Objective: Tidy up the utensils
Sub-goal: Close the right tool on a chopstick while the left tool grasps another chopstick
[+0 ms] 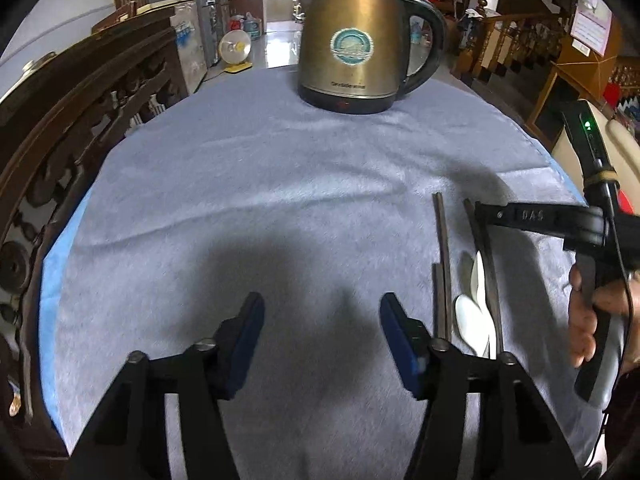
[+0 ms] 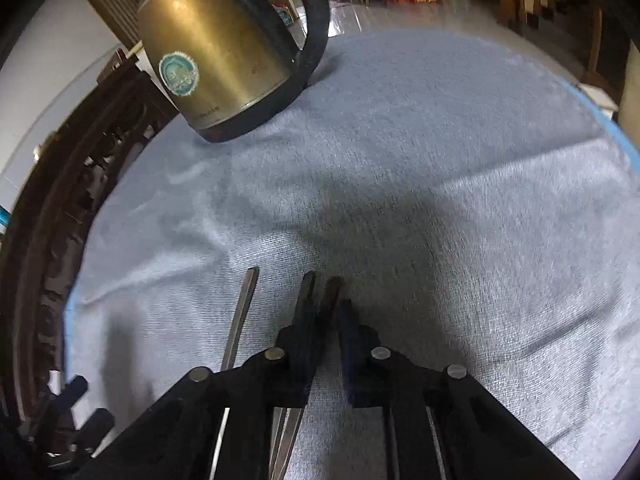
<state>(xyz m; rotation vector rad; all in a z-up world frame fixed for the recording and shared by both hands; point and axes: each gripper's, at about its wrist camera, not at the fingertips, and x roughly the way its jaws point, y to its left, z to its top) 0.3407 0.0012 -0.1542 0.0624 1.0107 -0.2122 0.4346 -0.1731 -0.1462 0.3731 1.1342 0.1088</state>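
Dark metal chopsticks [image 1: 442, 256] and a white spoon [image 1: 474, 320] lie on the grey-blue cloth at the right in the left wrist view. My left gripper [image 1: 322, 340] is open and empty, low over the cloth, left of them. My right gripper [image 1: 486, 216] comes in from the right and is shut on one chopstick [image 1: 486, 264]. In the right wrist view my right gripper [image 2: 326, 320] holds a chopstick [image 2: 332, 292] near its far end, with a second chopstick [image 2: 307, 286] close beside it; another chopstick [image 2: 242, 312] lies apart to the left.
A brass electric kettle [image 1: 356, 40] stands at the far side of the cloth; it also shows in the right wrist view [image 2: 216, 52]. A carved dark wooden chair back [image 1: 80, 128] borders the table's left edge. The cloth [image 1: 240, 200] covers the round table.
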